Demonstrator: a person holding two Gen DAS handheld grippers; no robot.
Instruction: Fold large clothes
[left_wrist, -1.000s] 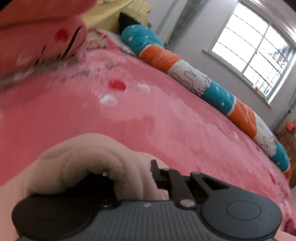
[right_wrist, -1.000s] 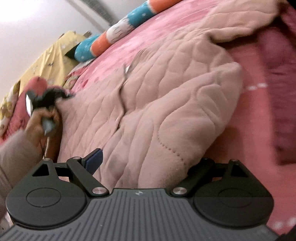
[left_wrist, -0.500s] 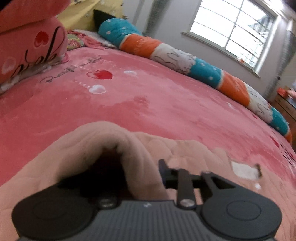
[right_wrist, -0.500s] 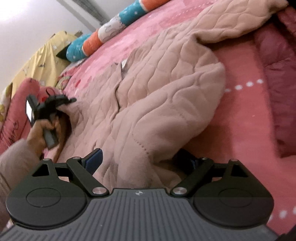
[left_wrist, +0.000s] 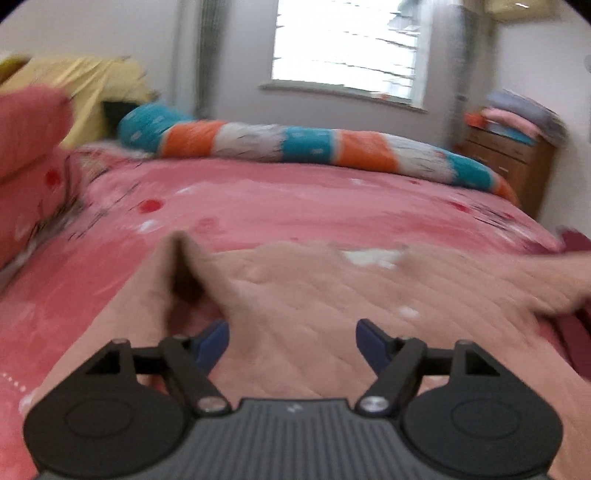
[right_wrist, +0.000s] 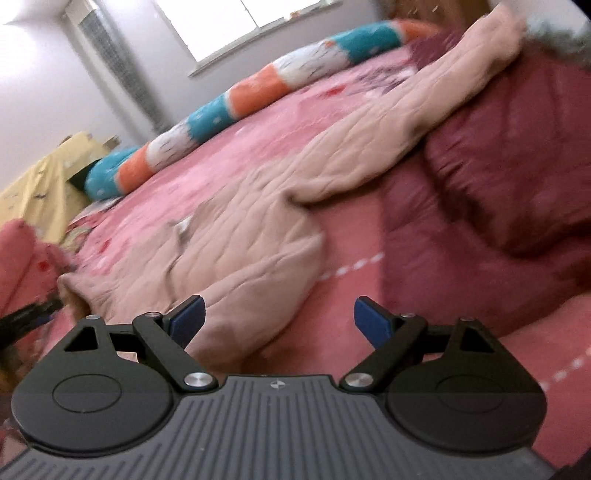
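Pink bedding (left_wrist: 295, 206) printed with small red and white marks covers the whole bed, and a long bolster (left_wrist: 314, 147) banded in teal, orange and white lies along its far edge under a bright window (left_wrist: 347, 48). A wooden dresser (left_wrist: 509, 162) with folded cloth stacked on top stands in the corner, and something yellow (left_wrist: 92, 88) is draped at the head end beside a pink pillow (left_wrist: 29, 147). Spread flat across the bed is the quilted beige garment (left_wrist: 314, 295), one corner of it peaked up into a little tent fold. The left gripper (left_wrist: 291, 341) sits low over that garment with its blue-tipped fingers wide apart, nothing between them, cloth just beneath. From the other side, the right gripper (right_wrist: 279, 319) is likewise spread wide and empty, its left finger close to the garment's (right_wrist: 266, 229) near rumpled edge and its right finger over bare pink sheet. One sleeve trails off over a dark maroon cushion (right_wrist: 498, 206) lying to the right. Both views are somewhat blurred.
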